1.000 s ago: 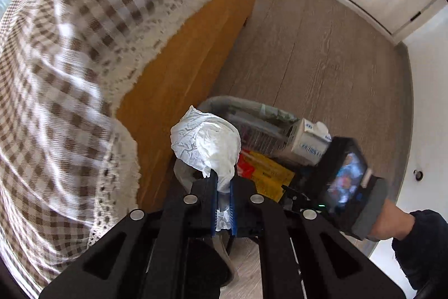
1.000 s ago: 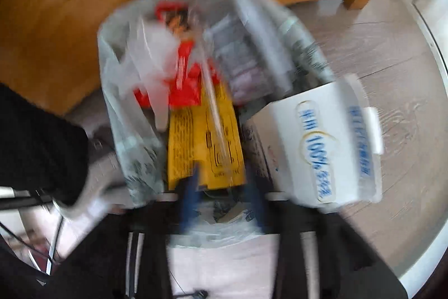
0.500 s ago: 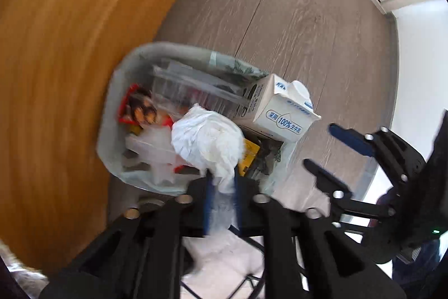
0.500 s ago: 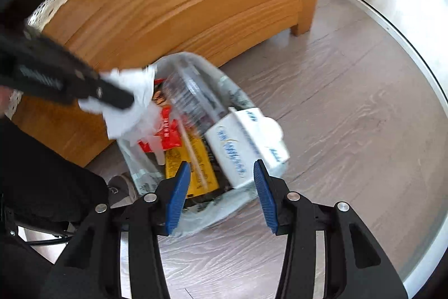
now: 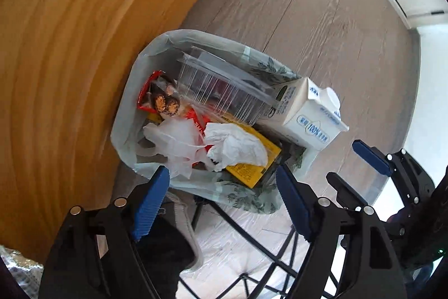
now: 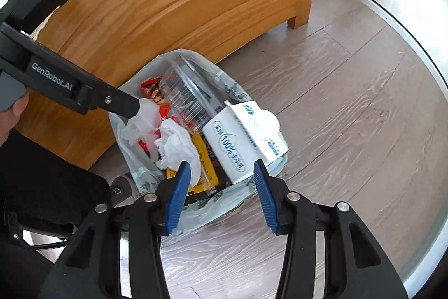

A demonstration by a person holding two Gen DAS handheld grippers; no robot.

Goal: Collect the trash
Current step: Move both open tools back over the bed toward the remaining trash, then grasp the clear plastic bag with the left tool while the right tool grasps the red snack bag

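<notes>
The left gripper (image 5: 221,198) hangs over the trash bag (image 5: 156,46), its jaws opening with nothing pinched between them. The crumpled tissue (image 5: 235,146) lies in the bag at the carton's (image 5: 308,116) 9 o'clock. The right gripper (image 6: 221,194), half open and empty, waits at the bag's 6 o'clock.
</notes>
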